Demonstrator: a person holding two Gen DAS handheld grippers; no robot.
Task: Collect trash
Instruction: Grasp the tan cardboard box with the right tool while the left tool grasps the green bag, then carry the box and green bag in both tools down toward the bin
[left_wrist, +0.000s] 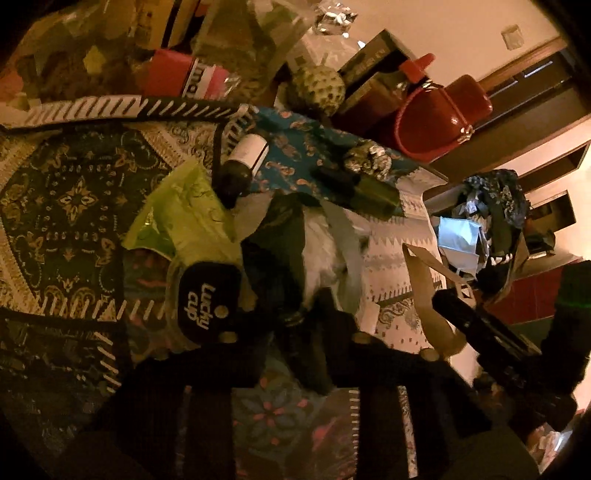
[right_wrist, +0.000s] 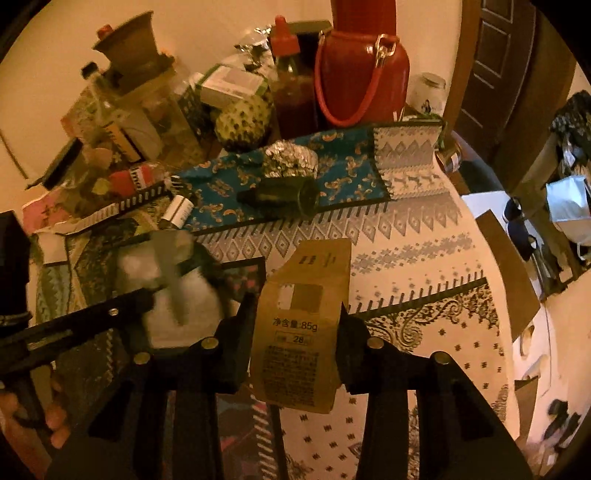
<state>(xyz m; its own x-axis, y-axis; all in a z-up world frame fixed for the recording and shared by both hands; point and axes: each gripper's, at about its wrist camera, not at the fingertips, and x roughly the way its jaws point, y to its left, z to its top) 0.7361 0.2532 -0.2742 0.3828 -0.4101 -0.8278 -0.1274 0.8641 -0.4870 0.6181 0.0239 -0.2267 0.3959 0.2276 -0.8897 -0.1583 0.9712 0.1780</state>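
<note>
Right claw (right_wrist: 297, 310) is clamped on a brown paper pouch (right_wrist: 301, 325), one jaw on each long side, the pouch standing up past my fingertips and hanging below them over the patterned tablecloth (right_wrist: 424, 258). Left claw (left_wrist: 295, 317) is nearly closed, and as far as the dim view lets me judge it pinches only the near edge of a white crumpled wad (left_wrist: 328, 254) with a grey strip across it. That thin bite is my first worry: if I lift quickly, the wad may tear free or trail the strip over the black Lucky cup lid (left_wrist: 201, 301) just left of my fingers and drag it along. The pouch is slick and flat, so a squeeze on its edges could bow it and let it slide down out of the jaws. Both claws sit close side by side, and swinging either one carelessly could knock the other's load loose. Beyond the left claw to the right, off the table edge, the paper trash bag (left_wrist: 484, 221) looks heaped already, so anything dropped in carelessly may roll back out
</note>
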